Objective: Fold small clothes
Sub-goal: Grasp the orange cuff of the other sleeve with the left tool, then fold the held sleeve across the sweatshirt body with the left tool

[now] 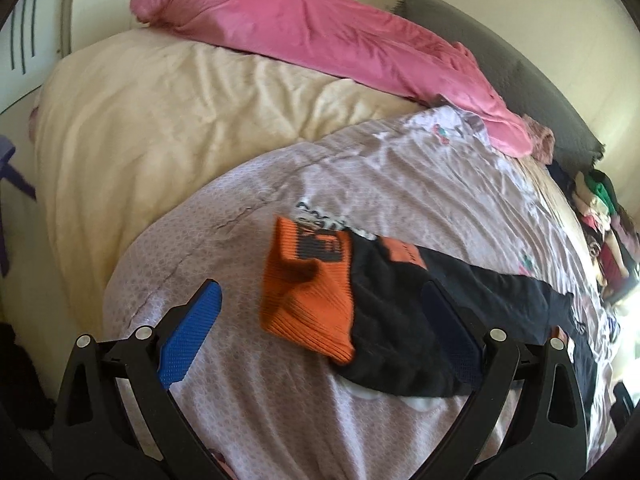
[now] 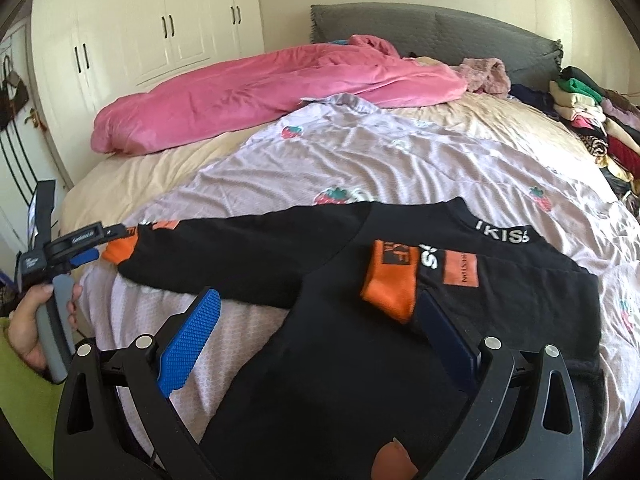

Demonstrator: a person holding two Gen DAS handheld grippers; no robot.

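A small black top (image 2: 320,280) with orange cuffs lies spread on a lilac strawberry quilt (image 2: 400,160) covering a bed. One sleeve is already folded across the chest, its orange cuff (image 2: 390,280) resting on the body near the neckband. The other sleeve (image 2: 240,248) stretches out flat toward nine o'clock in the right wrist view.

The left claw (image 1: 320,300) is wide open, blue pads apart, hovering at the end of that outstretched sleeve. Its orange cuff (image 1: 308,292) sits between the fingers, slightly toward three o'clock, not gripped. In the right wrist view this claw shows at nine o'clock, at the sleeve's tip.

The right claw (image 2: 320,312) is also wide open, empty, poised over the body of the top near the armpit.

The step in hand seems to be folding the second sleeve inward. To do it well, the left claw should likely close on both layers of the cuff, lift only a little, and carry it across toward the first cuff so the sleeve lies flat. The right claw could press the body down near the shoulder to stop the soft fabric dragging. Snagging the quilt along with the cuff is a risk.

A pink duvet (image 2: 260,92) lies at twelve o'clock, and piled clothes (image 2: 592,120) at two o'clock.
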